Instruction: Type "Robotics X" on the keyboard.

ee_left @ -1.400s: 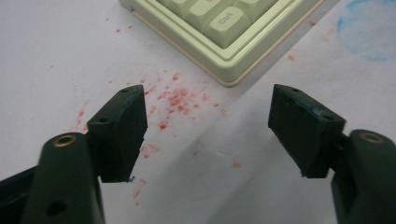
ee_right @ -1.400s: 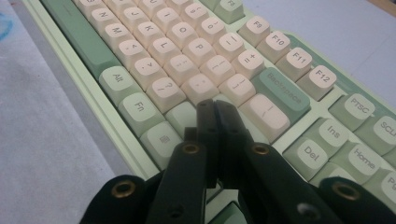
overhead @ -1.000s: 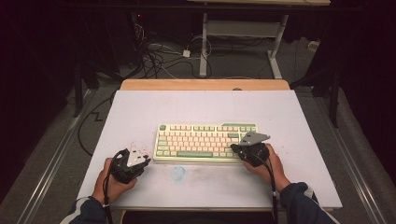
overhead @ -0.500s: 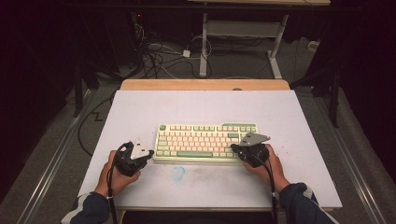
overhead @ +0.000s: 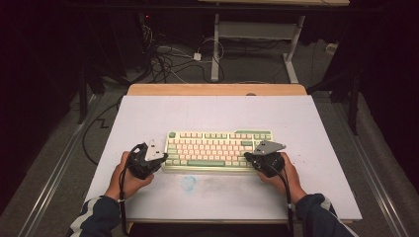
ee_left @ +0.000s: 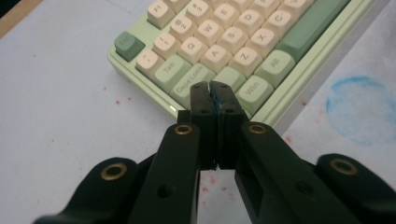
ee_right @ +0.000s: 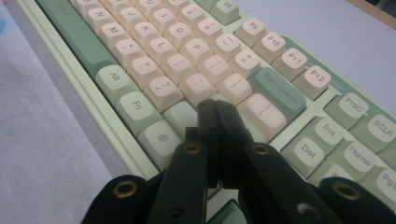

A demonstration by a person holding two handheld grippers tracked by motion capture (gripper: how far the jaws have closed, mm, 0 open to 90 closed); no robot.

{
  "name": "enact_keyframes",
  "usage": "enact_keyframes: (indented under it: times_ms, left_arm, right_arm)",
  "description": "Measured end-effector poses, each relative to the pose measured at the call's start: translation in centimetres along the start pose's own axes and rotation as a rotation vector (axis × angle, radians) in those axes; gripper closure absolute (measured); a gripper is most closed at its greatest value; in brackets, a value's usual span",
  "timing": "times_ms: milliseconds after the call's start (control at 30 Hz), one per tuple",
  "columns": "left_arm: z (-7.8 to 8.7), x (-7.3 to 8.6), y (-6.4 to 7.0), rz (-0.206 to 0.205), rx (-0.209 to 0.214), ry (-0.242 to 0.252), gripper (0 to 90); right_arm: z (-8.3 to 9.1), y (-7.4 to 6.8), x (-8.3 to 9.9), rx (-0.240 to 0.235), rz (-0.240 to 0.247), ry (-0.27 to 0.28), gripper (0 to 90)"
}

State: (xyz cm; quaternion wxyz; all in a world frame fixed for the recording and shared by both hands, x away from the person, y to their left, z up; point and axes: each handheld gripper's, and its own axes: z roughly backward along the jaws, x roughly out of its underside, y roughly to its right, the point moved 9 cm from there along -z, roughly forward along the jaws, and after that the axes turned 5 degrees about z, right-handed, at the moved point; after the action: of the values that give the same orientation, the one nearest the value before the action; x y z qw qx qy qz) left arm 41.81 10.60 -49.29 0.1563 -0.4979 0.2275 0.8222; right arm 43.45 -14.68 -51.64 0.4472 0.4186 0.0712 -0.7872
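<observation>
A pale green keyboard (overhead: 217,148) with cream and green keys lies in the middle of the white table. My left gripper (overhead: 157,159) is at its left end, jaws shut with nothing between them. In the left gripper view its tips (ee_left: 209,88) hover by the Caps Lock key of the keyboard (ee_left: 243,42). My right gripper (overhead: 253,157) is at the keyboard's right end, also shut and empty. In the right gripper view its tips (ee_right: 215,105) sit over the keys below Backspace on the keyboard (ee_right: 187,60).
The white table top (overhead: 217,113) has a faint blue ring stain (overhead: 188,183) near the front, also seen as a blue ring (ee_left: 362,109). Small red specks dot the surface. Beyond the table stand desk legs and cables (overhead: 168,54) on the floor.
My left gripper has moved right and forward to the keyboard's left end. The right gripper has stayed at the right end.
</observation>
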Motion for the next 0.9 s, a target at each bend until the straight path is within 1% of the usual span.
enact_keyframes:
  times_ms: [333, 533, 767, 900]
  left_arm:
    - [-1.2, -0.9, 0.8, -0.005, 0.018, 0.002, 85.6]
    - [-2.0, -1.0, 1.3, -0.02, 0.029, -0.011, 85.3]
    - [-2.7, -1.3, 2.0, -0.024, 0.043, -0.014, 86.5]
    - [-3.1, -1.1, 2.5, -0.031, 0.056, -0.029, 86.9]
  right_arm:
    - [0.0, 0.0, 0.0, 0.002, 0.002, -0.002, 90.0]
    - [0.0, 0.0, 0.0, 0.001, 0.001, -0.001, 90.0]
    - [0.0, 0.0, 0.0, 0.002, 0.002, -0.001, 90.0]
    - [0.0, 0.0, 0.0, 0.002, 0.001, -0.001, 90.0]
